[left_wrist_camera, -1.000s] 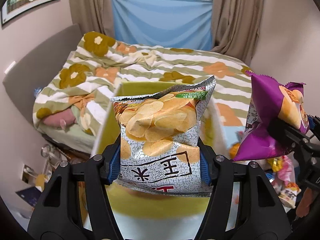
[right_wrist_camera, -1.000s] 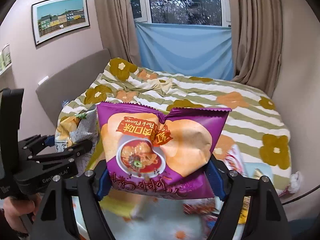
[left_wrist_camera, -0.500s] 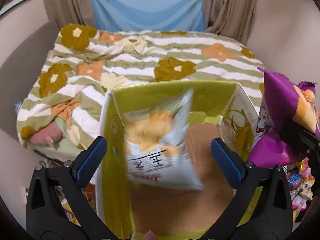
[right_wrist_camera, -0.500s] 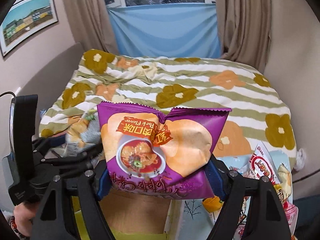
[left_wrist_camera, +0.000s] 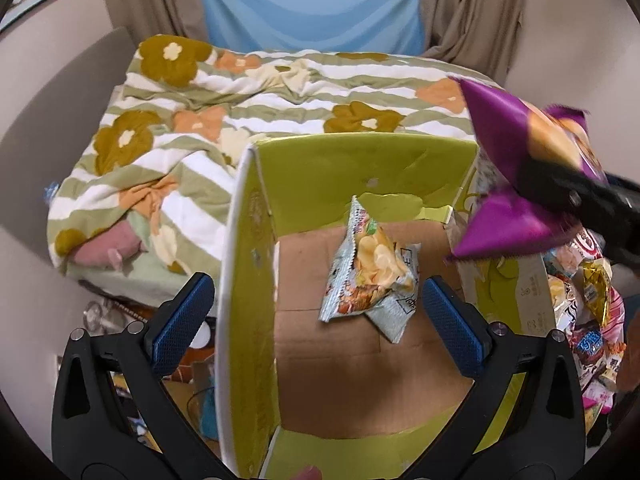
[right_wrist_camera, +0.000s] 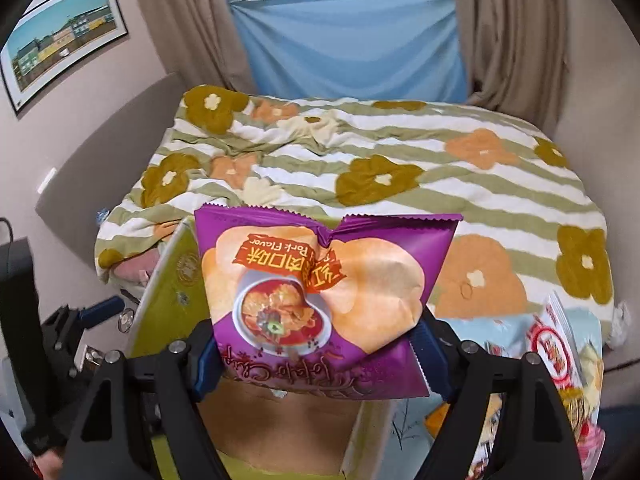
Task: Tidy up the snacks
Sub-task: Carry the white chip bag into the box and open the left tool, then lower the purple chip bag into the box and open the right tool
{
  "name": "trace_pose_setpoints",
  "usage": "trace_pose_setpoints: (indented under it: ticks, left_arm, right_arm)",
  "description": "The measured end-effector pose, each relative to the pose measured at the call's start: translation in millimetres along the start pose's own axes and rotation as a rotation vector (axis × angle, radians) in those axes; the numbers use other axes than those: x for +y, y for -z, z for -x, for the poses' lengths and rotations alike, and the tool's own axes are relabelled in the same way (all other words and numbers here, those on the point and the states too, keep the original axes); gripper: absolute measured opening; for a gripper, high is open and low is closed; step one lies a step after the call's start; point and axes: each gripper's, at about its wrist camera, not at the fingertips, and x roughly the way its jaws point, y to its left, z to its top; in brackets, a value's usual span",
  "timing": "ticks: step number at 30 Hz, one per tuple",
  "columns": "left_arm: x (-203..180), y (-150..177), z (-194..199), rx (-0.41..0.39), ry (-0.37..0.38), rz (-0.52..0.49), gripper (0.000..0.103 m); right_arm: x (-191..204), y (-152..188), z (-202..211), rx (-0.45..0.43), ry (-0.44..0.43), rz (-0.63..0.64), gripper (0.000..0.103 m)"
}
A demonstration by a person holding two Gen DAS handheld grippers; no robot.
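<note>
A silver bag of potato chips lies on the brown floor of an open yellow-green cardboard box. My left gripper hovers over the box, open wide, with nothing between its blue pads. The chip bag lies below and beyond them. My right gripper is shut on a purple bag of potato chips, pinched at both lower sides. In the left wrist view that purple bag hangs over the box's right wall. In the right wrist view the box shows below and left of the bag.
A bed with a striped flowered quilt lies beyond the box. A heap of mixed snack packets lies right of the box. Clutter sits on the floor left of the box. Curtains and a blue cloth hang at the back.
My left gripper opened and the silver chip bag dropped onto the box floor. Both grippers moved forward and down over the box; the right still holds the purple bag.
</note>
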Motion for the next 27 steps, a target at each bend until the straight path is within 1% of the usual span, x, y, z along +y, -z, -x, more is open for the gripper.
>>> trace_pose_setpoints:
  ticks: [4, 8, 10, 11, 12, 15, 20, 24, 27]
  left_arm:
    - [5.4, 3.0, 1.6, 0.011, -0.027, 0.024, 0.103]
    - [14.1, 6.7, -2.8, 0.028, -0.032, 0.061, 0.103]
    - [16.7, 9.5, -4.9, 0.035, -0.043, 0.069, 0.103]
    - [17.9, 11.2, -5.6, 0.037, -0.048, 0.072, 0.103]
    - [19.0, 13.0, -6.1, 0.040, -0.051, 0.074, 0.103]
    - [21.7, 17.5, -7.0, 0.049, -0.058, 0.079, 0.103]
    - [25.8, 21.6, -5.5, 0.054, -0.066, 0.082, 0.103]
    - [26.6, 19.3, 5.4, 0.033, -0.069, 0.078, 0.103]
    - [26.5, 14.5, 19.9, 0.006, -0.072, 0.070, 0.103]
  right_arm:
    - [11.1, -11.1, -13.5, 0.011, -0.032, 0.029, 0.077]
    - [18.5, -16.2, -30.4, 0.029, -0.025, 0.058, 0.078]
    - [18.1, -16.4, -40.9, 0.037, -0.023, 0.051, 0.085]
    - [16.4, -15.2, -43.1, 0.030, -0.021, 0.041, 0.096]
    - [13.9, -13.3, -44.4, 0.015, -0.019, 0.028, 0.103]
    - [9.4, -7.5, -45.6, 0.006, -0.013, 0.014, 0.103]
    - [7.1, -4.0, -44.2, 0.033, -0.026, -0.002, 0.103]
    - [10.0, -5.7, -33.6, 0.024, -0.025, 0.008, 0.103]
    - [14.4, -6.4, -18.1, 0.007, -0.033, 0.010, 0.103]
